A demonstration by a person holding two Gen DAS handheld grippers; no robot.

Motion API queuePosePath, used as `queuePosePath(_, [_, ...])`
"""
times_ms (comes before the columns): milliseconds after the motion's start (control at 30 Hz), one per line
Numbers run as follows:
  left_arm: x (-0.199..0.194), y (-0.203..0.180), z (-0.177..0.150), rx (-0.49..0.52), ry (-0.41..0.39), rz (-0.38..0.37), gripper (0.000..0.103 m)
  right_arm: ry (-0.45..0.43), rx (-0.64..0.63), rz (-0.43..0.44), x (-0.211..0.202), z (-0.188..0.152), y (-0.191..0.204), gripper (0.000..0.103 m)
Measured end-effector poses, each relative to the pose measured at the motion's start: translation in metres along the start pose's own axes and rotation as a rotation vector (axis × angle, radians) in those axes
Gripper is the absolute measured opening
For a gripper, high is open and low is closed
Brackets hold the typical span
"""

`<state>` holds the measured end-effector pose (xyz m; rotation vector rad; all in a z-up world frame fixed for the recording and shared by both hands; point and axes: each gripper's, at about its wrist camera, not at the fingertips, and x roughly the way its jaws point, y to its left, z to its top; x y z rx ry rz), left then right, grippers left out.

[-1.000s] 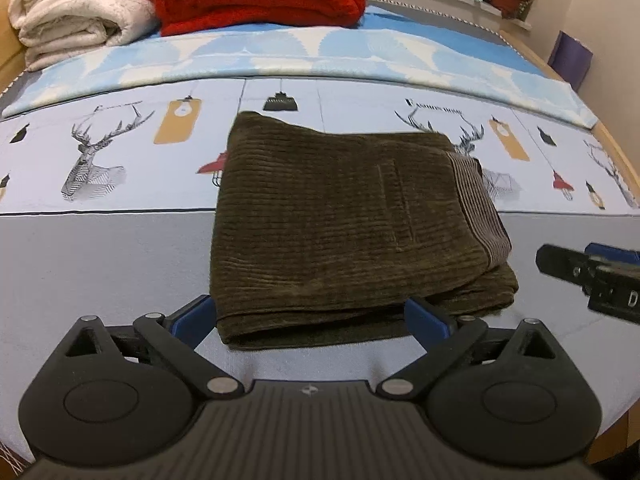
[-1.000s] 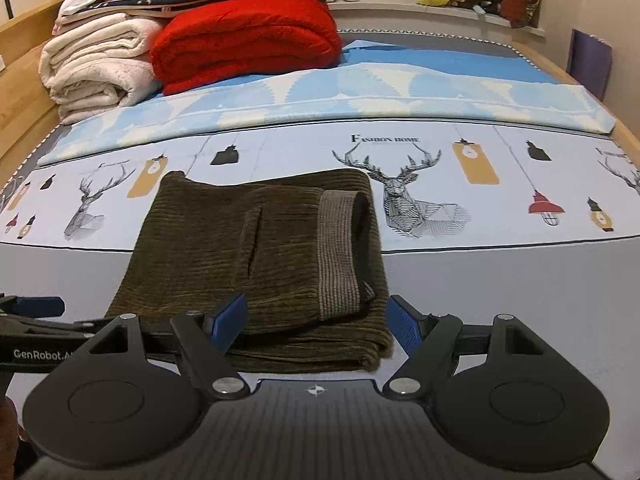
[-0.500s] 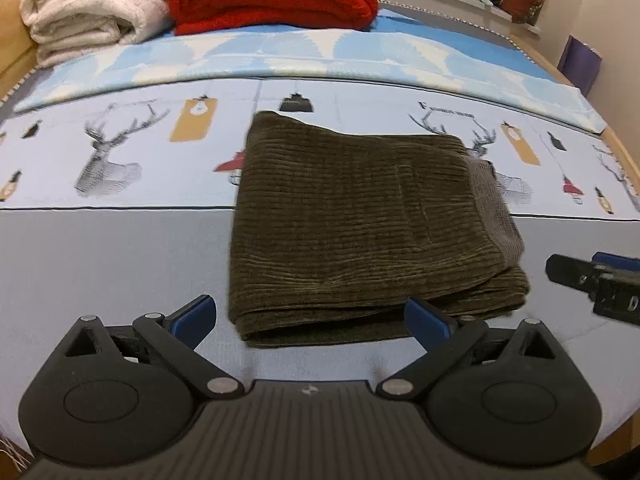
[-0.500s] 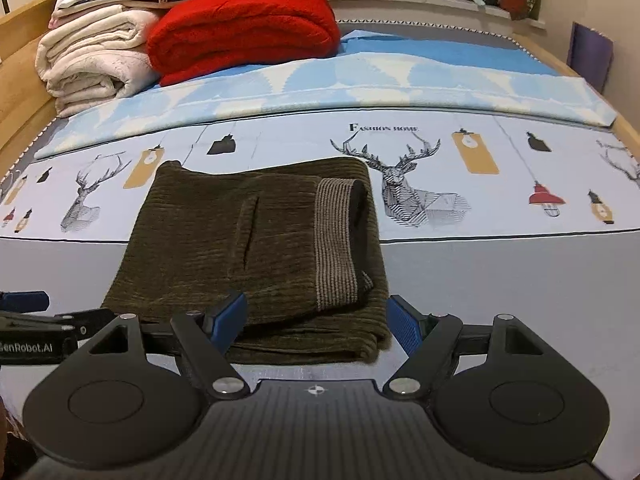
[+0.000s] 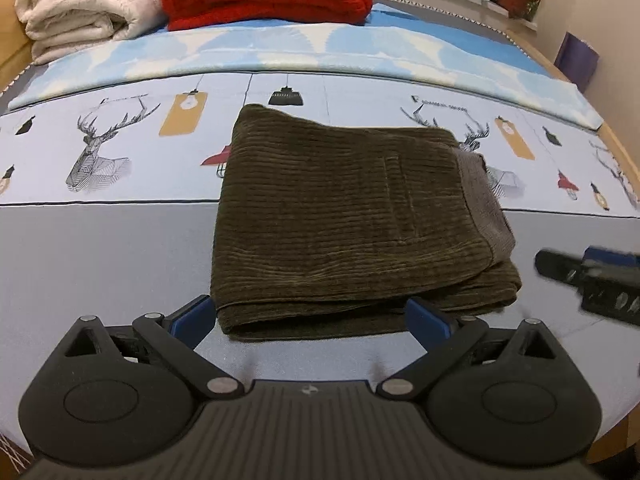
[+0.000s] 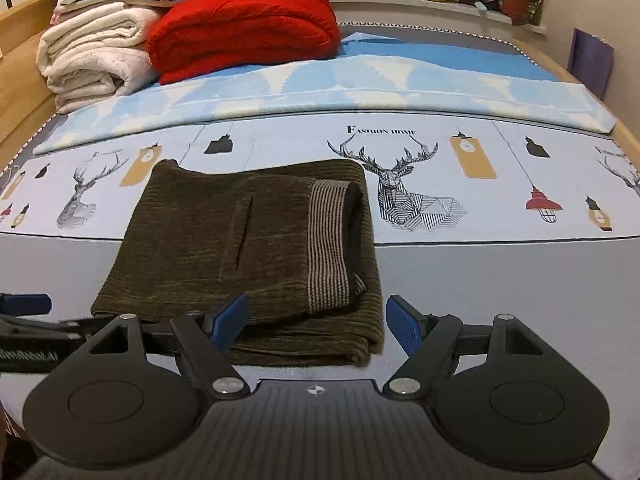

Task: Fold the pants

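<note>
Bed (image 6: pixel 500 280), grey and deer-print cover. Lying directly on it: folded olive corduroy pants (image 6: pixel 224 248), a blue-white blanket (image 6: pixel 360 88) across the far part, and apparently a red blanket (image 6: pixel 244 28) beside stacked white blankets (image 6: pixel 92 60).

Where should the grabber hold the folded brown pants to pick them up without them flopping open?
Probably the near folded edge of the pants, with the left gripper coming in low from the front. There the layers stack into one thick lip facing the open jaws. The side with the striped waistband shows loose layers, so gripping there might let the fold open.
</note>
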<state>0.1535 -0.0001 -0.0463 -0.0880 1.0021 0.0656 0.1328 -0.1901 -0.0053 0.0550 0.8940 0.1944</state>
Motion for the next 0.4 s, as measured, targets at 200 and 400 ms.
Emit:
queuePosePath(200, [0.0021,-0.0041,0.0084,0.018,-0.004,-0.030,0.101,-0.014,-0.002,-0.031,-0.0039,-0.0038,0.0003,0.078])
queuePosePath(400, [0.0006,-0.0106,0.0050,0.027,-0.013,-0.049,0.101,-0.023,0.016,-0.022,-0.0051,-0.0027,-0.0004,0.078])
